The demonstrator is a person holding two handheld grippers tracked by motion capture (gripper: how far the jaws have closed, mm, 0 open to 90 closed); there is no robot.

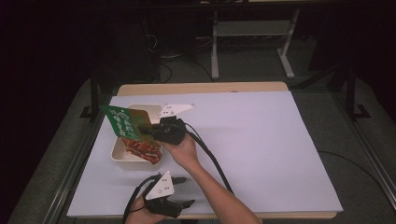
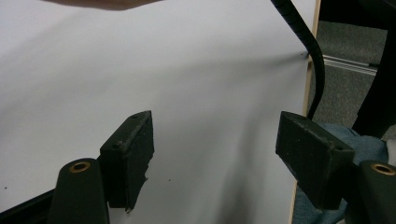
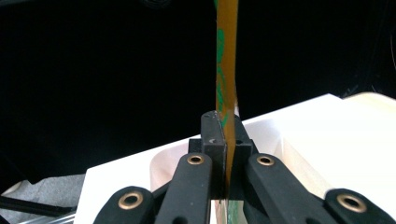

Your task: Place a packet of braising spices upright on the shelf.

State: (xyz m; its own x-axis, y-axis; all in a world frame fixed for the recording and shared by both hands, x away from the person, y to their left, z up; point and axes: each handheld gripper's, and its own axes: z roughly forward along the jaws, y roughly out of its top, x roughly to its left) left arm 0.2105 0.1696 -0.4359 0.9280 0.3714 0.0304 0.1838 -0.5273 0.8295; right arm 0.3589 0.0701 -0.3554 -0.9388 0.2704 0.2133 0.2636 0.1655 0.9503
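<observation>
A flat green and orange packet (image 1: 123, 122) is held up over a white rectangular box (image 1: 122, 157) at the table's left. My right gripper (image 1: 150, 132) is shut on the packet's right end. In the right gripper view the packet (image 3: 226, 70) rises edge-on from between the closed jaws (image 3: 225, 140). A red and orange wrapped item (image 1: 144, 149) lies inside the box under the packet. My left gripper (image 1: 184, 191) rests near the table's front edge, open, with bare white table between its pads (image 2: 132, 154).
A white sheet (image 1: 252, 140) covers the wooden table (image 1: 201, 87). The right gripper's cable (image 1: 212, 158) trails back along the forearm. Desk legs (image 1: 215, 46) and cables stand on the floor beyond the far edge. A blue-clad knee (image 2: 364, 144) shows past the table's front edge.
</observation>
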